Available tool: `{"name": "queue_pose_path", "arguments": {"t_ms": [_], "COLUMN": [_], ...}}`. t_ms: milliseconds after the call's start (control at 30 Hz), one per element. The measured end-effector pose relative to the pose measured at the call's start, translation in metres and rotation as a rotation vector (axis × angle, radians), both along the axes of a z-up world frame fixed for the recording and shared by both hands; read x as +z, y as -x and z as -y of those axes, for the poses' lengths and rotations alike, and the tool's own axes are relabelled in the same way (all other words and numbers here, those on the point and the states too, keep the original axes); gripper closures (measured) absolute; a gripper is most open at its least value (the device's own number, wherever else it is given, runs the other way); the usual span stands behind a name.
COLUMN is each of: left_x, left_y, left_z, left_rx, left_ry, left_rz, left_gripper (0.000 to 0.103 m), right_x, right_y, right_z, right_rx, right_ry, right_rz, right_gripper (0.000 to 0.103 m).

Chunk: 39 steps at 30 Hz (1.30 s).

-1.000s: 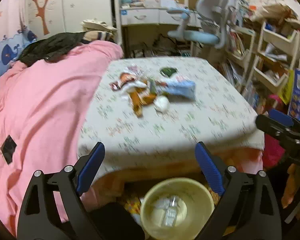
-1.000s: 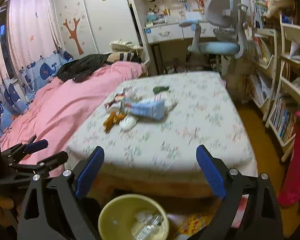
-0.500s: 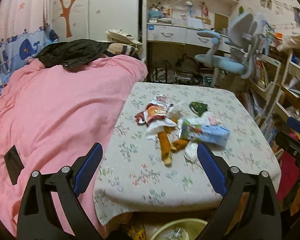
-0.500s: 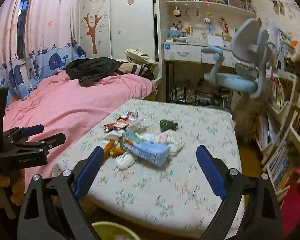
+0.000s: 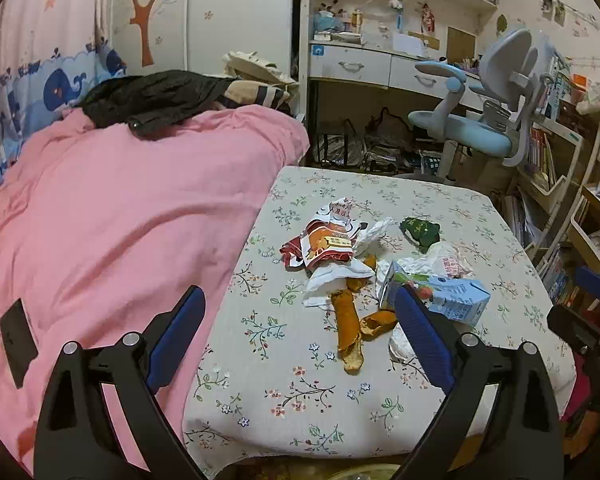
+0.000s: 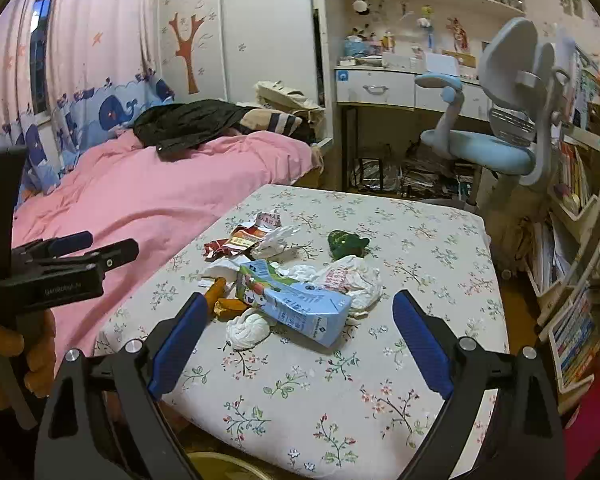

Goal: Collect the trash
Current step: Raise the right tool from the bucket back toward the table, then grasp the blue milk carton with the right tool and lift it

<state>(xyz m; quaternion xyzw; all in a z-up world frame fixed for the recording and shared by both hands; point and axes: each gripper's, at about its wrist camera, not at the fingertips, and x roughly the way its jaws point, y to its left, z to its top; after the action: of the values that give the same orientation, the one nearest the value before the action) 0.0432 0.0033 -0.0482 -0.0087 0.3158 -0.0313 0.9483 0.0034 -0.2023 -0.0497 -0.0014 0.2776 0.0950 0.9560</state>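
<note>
Lying ahead of both jaw pairs — trash pile [image 5: 364,268] on table [image 5: 300,400] — jaws apart, empty.

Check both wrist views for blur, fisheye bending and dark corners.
Left wrist: sharp; the blue carton and floral tablecloth read clearly, shelves bow at the right edge, corners vignetted black. Right wrist: equally sharp, warm indoor light, same curved edges and dark corners.

Floral-cloth surface [image 5: 284,396] fills centre-right of my left view. Trash heaped mid-frame: red-orange snack wrapper [image 5: 324,242], white tissue [image 5: 374,232], orange peel strips [image 5: 348,328], blue milk carton [image 5: 448,298] on its side, white plastic bag [image 6: 350,276], dark green wrapper [image 5: 420,230] set slightly apart, upper right. Pink bed [image 5: 120,220] at left, touching the surface, black jacket [image 5: 156,96] on it.
</note>
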Motion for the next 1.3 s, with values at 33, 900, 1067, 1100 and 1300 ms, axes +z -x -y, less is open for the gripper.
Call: {"name": "queue_pose_path", "arguments": {"t_ms": [33,900,1067,1100,1300], "left_x": [-0.001,-0.030,-0.039,-0.040,-0.051], "left_y": [-0.001,-0.029,-0.034,-0.035,-0.041], "left_z": [-0.001,-0.008,-0.005,-0.005,0.002], "left_rx": [0.003,0.053,0.036,0.036,0.014], "left_ry": [0.004,0.022,0.019,0.021,0.001], "left_rz": [-0.004,-0.144,-0.189,-0.198,-0.246], "left_gripper": [0.011,0.011,0.011,0.011,0.011], "right_x": [-0.001,-0.036,-0.044,-0.046,-0.064], "right_y": [-0.002,-0.053,-0.062,-0.064,-0.077], "right_z": [-0.001,-0.023,-0.029,-0.031,-0.049], "right_rx": [0.006,0.058,0.065,0.067,0.094], "right_ry": [0.004,0.217,0.285,0.304,0.457], "right_rz": [-0.004,-0.163,-0.176,-0.177,-0.198], "right_gripper": [0.013,0.025,0.026,0.026,0.027]}}
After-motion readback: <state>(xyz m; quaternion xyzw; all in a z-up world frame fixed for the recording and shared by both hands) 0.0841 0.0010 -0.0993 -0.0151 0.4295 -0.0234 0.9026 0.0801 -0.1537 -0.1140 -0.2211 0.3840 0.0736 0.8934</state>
